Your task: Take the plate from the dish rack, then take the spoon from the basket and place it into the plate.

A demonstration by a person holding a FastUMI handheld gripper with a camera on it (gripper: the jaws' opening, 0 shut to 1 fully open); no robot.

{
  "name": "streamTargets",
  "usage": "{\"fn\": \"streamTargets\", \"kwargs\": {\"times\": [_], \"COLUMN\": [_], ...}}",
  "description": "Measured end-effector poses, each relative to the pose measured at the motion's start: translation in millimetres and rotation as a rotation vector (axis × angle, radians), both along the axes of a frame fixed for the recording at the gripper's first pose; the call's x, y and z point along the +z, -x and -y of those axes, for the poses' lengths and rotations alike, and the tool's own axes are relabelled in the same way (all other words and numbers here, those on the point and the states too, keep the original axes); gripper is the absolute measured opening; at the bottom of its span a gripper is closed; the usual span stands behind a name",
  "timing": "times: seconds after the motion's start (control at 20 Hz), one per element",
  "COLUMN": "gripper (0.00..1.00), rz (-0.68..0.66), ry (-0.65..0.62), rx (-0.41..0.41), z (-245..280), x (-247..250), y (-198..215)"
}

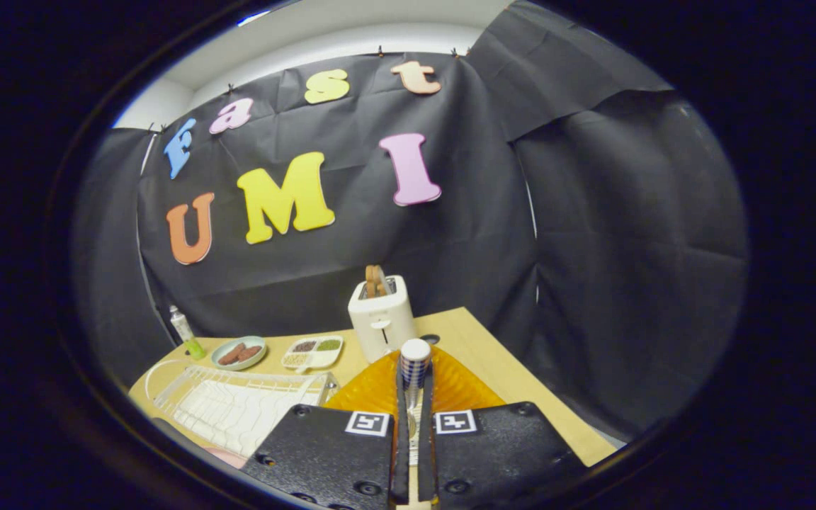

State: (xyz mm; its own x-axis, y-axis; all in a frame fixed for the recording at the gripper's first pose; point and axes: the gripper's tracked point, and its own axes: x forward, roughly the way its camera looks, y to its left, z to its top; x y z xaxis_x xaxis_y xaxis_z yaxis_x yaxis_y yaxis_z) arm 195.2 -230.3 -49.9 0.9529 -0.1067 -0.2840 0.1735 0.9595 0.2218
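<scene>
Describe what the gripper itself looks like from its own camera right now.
The gripper has two broad, flat black textured plates studded with round screws. Each plate carries a small square black-and-white marker near its inner front corner. Two narrow fingers run forward side by side between the plates.

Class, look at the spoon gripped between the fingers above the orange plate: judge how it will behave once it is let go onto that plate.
The spoon stands upright with its handle end up, so it will probably topple sideways. Its thin rigid shaft suggests it is stiff and light. The orange plate looks ribbed and glossy, so the spoon may slide.
</scene>
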Motion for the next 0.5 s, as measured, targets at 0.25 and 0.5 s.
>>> {"fn": "streamTargets", "kwargs": {"times": [0.25, 0.5], "gripper": [0.10, 0.10], "rz": [-0.016, -0.024], "ry": [0.030, 0.029], "rx": [0.034, 0.110], "z": [-62, -149], "x": [47, 55], "y": [48, 101]}}
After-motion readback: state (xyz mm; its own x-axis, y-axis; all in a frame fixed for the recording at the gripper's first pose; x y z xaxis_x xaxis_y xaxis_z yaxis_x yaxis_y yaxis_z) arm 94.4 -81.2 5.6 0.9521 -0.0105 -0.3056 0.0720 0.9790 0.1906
